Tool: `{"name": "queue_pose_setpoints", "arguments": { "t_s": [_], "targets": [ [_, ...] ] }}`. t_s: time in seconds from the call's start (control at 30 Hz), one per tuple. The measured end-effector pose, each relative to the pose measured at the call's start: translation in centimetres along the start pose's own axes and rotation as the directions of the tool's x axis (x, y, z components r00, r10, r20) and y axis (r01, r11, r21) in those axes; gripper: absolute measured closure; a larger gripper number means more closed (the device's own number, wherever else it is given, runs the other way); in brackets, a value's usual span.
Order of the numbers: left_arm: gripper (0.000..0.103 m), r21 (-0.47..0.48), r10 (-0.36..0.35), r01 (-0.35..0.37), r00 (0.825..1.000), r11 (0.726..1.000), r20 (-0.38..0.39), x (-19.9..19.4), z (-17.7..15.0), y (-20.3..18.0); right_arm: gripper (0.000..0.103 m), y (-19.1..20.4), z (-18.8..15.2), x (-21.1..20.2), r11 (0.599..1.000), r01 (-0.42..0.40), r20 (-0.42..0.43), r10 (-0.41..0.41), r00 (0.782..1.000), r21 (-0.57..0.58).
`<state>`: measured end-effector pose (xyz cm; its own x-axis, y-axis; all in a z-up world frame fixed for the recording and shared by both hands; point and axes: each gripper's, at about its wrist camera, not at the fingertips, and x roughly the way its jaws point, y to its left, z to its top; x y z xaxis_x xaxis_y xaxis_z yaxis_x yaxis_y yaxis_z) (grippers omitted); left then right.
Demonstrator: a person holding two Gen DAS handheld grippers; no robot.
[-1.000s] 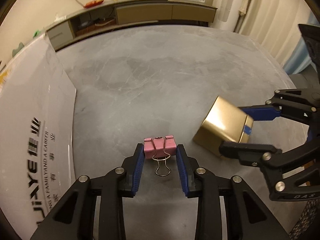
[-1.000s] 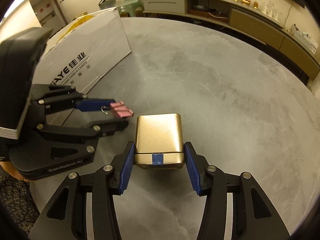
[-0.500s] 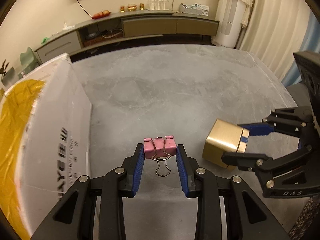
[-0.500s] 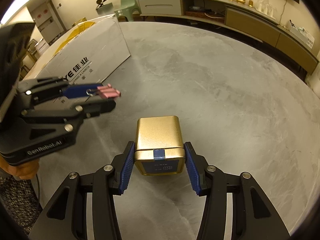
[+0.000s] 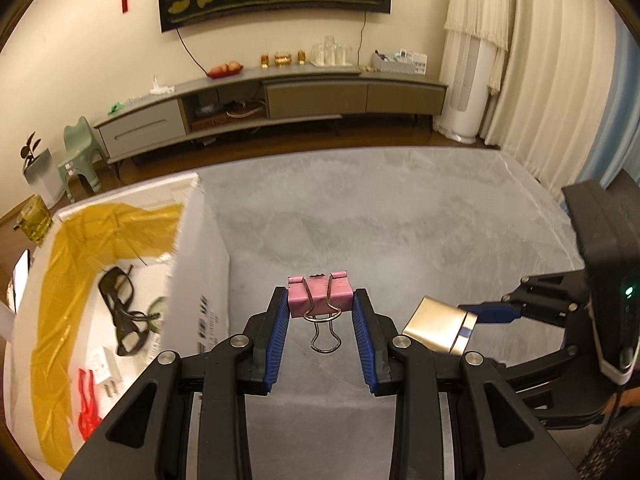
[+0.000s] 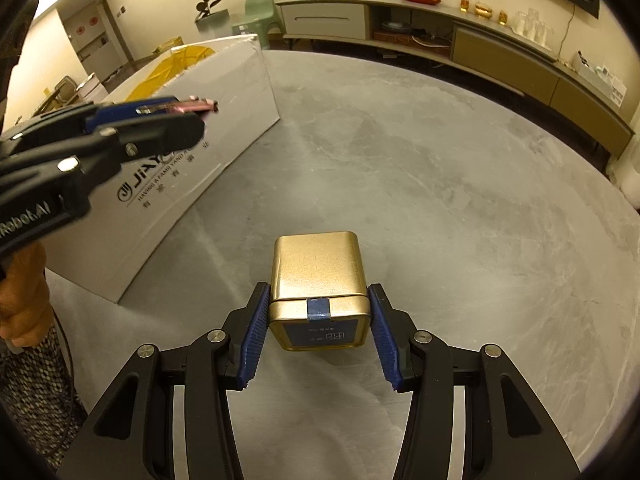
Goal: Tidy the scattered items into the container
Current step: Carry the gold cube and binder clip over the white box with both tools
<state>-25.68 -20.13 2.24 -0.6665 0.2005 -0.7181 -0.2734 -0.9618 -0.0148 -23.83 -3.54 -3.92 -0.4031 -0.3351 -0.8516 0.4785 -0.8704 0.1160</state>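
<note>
My left gripper point(image 5: 321, 303) is shut on a pink binder clip point(image 5: 320, 295), held in the air just right of the white cardboard box point(image 5: 200, 272). In the right wrist view that left gripper point(image 6: 200, 110) hovers beside the box point(image 6: 192, 152) with the clip point(image 6: 196, 105) seen edge on. My right gripper point(image 6: 318, 308) is shut on a gold tin point(image 6: 318, 272) with a blue tape strip, lifted above the grey table. The tin point(image 5: 440, 324) also shows at the right of the left wrist view, gripped by the right gripper point(image 5: 476, 316).
Inside the box lie black glasses point(image 5: 122, 312), a white plug point(image 5: 105, 370), a red item point(image 5: 86, 408) and yellow plastic lining point(image 5: 64, 280). The grey table point(image 6: 440, 200) stretches ahead. A long sideboard point(image 5: 280, 96) stands against the far wall. A hand point(image 6: 24, 312) holds the left gripper.
Both grippers have risen with their loads. The left view has tilted up, and the open top of the box with its contents has come into sight.
</note>
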Motion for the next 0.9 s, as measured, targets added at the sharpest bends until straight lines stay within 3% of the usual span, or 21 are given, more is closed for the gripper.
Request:
{"name": "queue_pose_setpoints", "arguments": {
  "t_s": [0.4,0.9],
  "targets": [
    [0.070,-0.042,0.039,-0.034,0.990,0.999,0.132,-5.1,0.9,2.3,0.052,3.4,0.7,-1.7,1.000,-0.002,0.051,0.002,0.999,-0.011],
    [0.070,-0.120,0.084,-0.049,0.949,0.992,0.302,-11.6,1.1,6.4,0.052,7.2,2.1,-3.7,1.000,-0.014,0.110,0.015,0.994,-0.007]
  ]
}}
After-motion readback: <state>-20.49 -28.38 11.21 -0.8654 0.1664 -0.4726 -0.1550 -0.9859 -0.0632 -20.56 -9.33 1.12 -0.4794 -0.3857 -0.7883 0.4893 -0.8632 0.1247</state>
